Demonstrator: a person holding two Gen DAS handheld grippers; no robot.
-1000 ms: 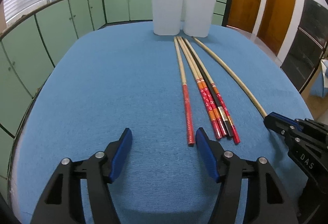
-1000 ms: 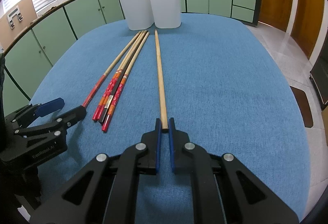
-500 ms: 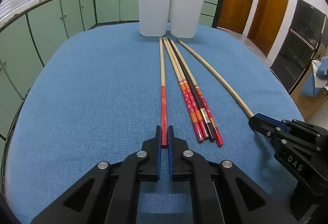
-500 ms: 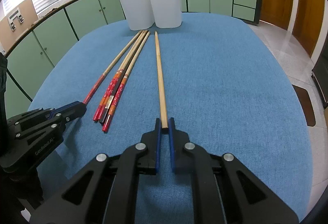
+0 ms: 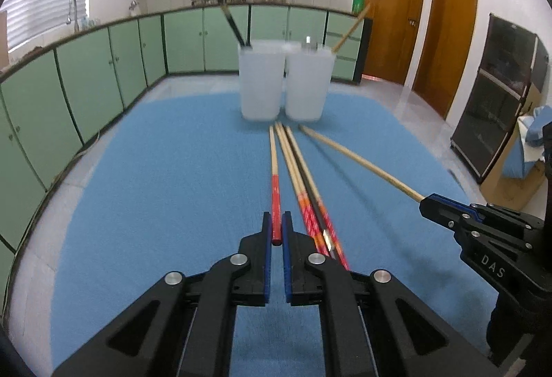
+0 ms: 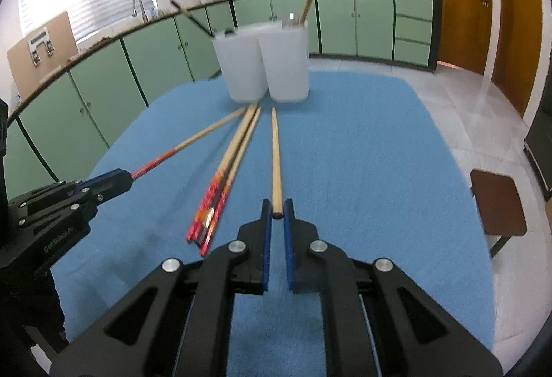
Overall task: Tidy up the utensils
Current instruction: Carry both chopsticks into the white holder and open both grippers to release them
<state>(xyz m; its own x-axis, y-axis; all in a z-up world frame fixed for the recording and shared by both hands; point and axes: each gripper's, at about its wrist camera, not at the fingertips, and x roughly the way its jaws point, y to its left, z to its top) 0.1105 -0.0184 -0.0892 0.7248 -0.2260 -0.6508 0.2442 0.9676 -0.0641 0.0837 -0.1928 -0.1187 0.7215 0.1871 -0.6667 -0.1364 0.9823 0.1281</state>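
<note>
My left gripper (image 5: 276, 222) is shut on the red end of a red-and-wood chopstick (image 5: 274, 170) and holds it lifted over the blue table. My right gripper (image 6: 277, 209) is shut on the end of a plain wooden chopstick (image 6: 275, 149), also lifted. Several red-and-orange chopsticks (image 5: 303, 194) lie in a bundle between them; they also show in the right wrist view (image 6: 227, 177). Two white cups (image 5: 260, 83) (image 5: 308, 83) stand side by side at the far end, one holding a black stick, the other a wooden stick.
The blue cloth table (image 5: 155, 187) has rounded edges. Green kitchen cabinets (image 5: 86, 73) run behind and to the left. Wooden doors (image 5: 393, 18) and a dark cabinet (image 5: 500, 94) stand to the right. A brown stool (image 6: 496, 201) is beside the table.
The left gripper closed on the red chopstick end one second ago. Both grippers have since risen with their chopsticks, tilting the views up toward the cups.
</note>
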